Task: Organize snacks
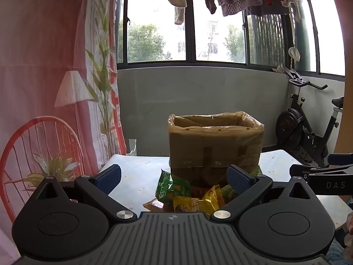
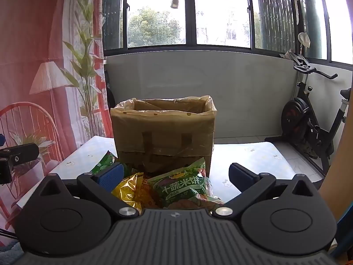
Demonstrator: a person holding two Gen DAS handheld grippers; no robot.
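both claws wide open, holding nothing. right claw (image 2: 175, 176) over snack pile (image 2: 176, 190); lined box (image 2: 163, 132) at 12 o'clock on counter (image 2: 253, 156). tip: pinch green packet (image 2: 185, 187) by edge, lift clear of rim. left claw (image 1: 174, 177) idle.

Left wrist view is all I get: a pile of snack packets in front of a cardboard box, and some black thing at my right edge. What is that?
Observer: That is the right gripper. Its own camera shows it wide open, holding nothing.
Visitor: What's in front of it?
Observer: A large green packet printed 十蔬米饼, mostly hidden in your view.
Visitor: Does it touch the box?
Observer: Its top edge appears to lean on the front of the cardboard box, beside a yellow packet.
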